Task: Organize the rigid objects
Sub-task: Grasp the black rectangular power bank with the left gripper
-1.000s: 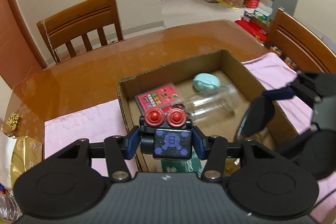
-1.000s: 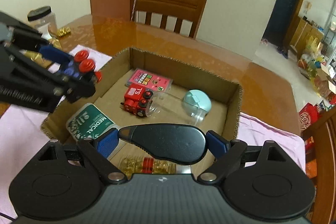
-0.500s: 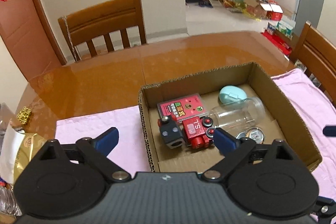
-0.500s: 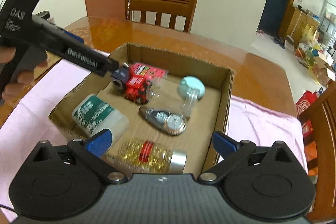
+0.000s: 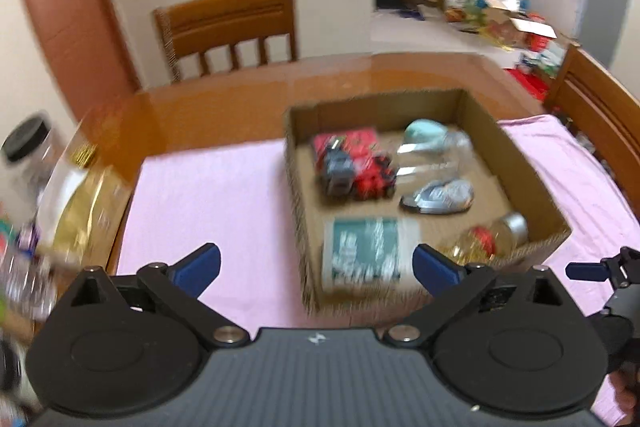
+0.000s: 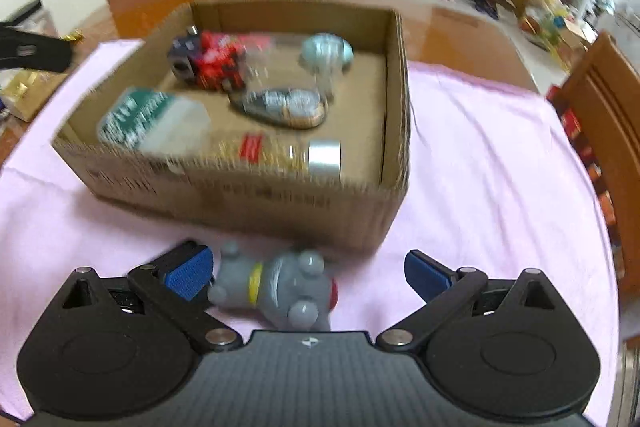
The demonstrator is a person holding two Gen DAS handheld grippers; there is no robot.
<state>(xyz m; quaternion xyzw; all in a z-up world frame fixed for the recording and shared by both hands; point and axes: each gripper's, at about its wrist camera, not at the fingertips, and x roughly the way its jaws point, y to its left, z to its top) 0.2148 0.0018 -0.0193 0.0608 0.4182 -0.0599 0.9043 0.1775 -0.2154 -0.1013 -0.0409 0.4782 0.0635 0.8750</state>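
Two claws being held wide open, left gripper (image 5: pixel 316 269) and right gripper (image 6: pixel 308 269) both empty, grey toy (image 6: pixel 280 285) lying low in the frame, cardboard box (image 6: pixel 248 195) filled with toys.

Motion blur leaves the green-and-white pack's (image 5: pixel 362 251) print probably unreadable.

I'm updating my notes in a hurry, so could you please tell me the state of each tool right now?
Left tool: open, holding nothing; jaws just opened.
Right tool: open, holding nothing; grey toy lies loose between its jaws.
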